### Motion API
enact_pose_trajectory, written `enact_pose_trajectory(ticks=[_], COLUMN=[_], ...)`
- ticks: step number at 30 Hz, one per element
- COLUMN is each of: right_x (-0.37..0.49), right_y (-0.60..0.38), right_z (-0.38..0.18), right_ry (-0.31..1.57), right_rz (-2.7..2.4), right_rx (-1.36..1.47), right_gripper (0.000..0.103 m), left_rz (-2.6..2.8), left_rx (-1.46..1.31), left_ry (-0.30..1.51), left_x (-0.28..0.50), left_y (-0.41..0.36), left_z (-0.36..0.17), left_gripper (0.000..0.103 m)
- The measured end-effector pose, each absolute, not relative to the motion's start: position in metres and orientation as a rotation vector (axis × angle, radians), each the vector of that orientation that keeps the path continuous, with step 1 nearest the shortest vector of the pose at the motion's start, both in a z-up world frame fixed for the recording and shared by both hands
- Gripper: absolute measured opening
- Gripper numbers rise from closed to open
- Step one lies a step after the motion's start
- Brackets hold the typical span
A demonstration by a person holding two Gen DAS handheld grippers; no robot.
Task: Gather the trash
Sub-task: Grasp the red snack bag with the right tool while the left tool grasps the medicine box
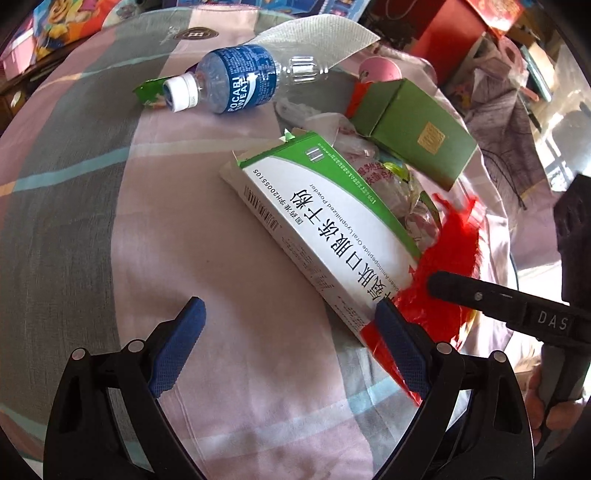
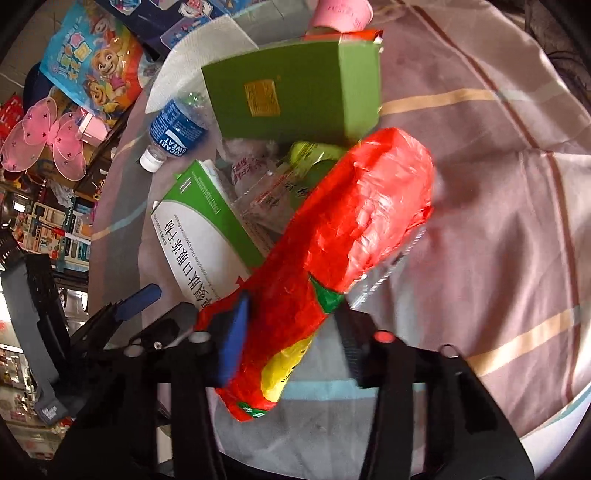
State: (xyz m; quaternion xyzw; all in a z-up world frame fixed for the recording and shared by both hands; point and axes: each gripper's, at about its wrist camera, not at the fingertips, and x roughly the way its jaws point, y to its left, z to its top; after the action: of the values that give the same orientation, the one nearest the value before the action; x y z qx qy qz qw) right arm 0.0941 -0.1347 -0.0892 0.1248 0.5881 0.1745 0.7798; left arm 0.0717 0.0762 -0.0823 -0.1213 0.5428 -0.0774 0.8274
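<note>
Two handheld grippers work over a bed-like surface covered by a pink, grey and blue striped sheet (image 1: 92, 206).

Nearest in the right wrist view, the right gripper (image 2: 291, 332) has its fingers pinched on the lower end of a red plastic snack wrapper (image 2: 354, 218); the blue pad (image 2: 232, 339) presses one side, and the wrapper rises crumpled and slack beyond the fingers. The grip looks secure but low on the wrapper, so lifting slowly would likely keep the floppy upper part from snagging the pile.

In the left wrist view, the left gripper (image 1: 291, 347) hangs with its fingers spread wide and holding nothing, one pad touching or just beside the near end of a white and green medicine box (image 1: 317, 221).

Beyond the box lie crinkled clear wrappers (image 2: 258, 188), then a green carton (image 1: 417, 129) propped on the heap.

Farthest, toward the sheet's far edge, a blue-labelled plastic bottle (image 1: 236, 83) lies on its side near a white paper towel (image 1: 321, 35).
</note>
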Motion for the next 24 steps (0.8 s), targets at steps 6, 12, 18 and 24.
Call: enact_pose_trajectory(ticks=[6, 12, 18, 24], right_x=[0.078, 0.07, 0.069, 0.069], right_y=[-0.179, -0.218, -0.236, -0.236], right_z=[-0.083, -0.075, -0.075, -0.079], right_ry=[1.215, 1.153, 1.121, 1.126], right_rz=[0.323, 0.245, 0.215, 0.236], right_rx=[0.268, 0.285, 0.267, 0.267], right_gripper=[0.017, 0.017, 0.017, 0.017], left_rz=[-0.142, -0.078, 0.008, 0.028], left_rx=[-0.242, -0.204, -0.134, -0.068], left_ry=[1.143, 1.15, 1.152, 1.127], left_x=[0.077, 0.099, 0.113, 0.113], left_y=[0.059, 0.023, -0.003, -0.013], left_z=[-0.072, -0.068, -0.074, -0.075], left_gripper=[0.093, 0.093, 0.099, 0.099])
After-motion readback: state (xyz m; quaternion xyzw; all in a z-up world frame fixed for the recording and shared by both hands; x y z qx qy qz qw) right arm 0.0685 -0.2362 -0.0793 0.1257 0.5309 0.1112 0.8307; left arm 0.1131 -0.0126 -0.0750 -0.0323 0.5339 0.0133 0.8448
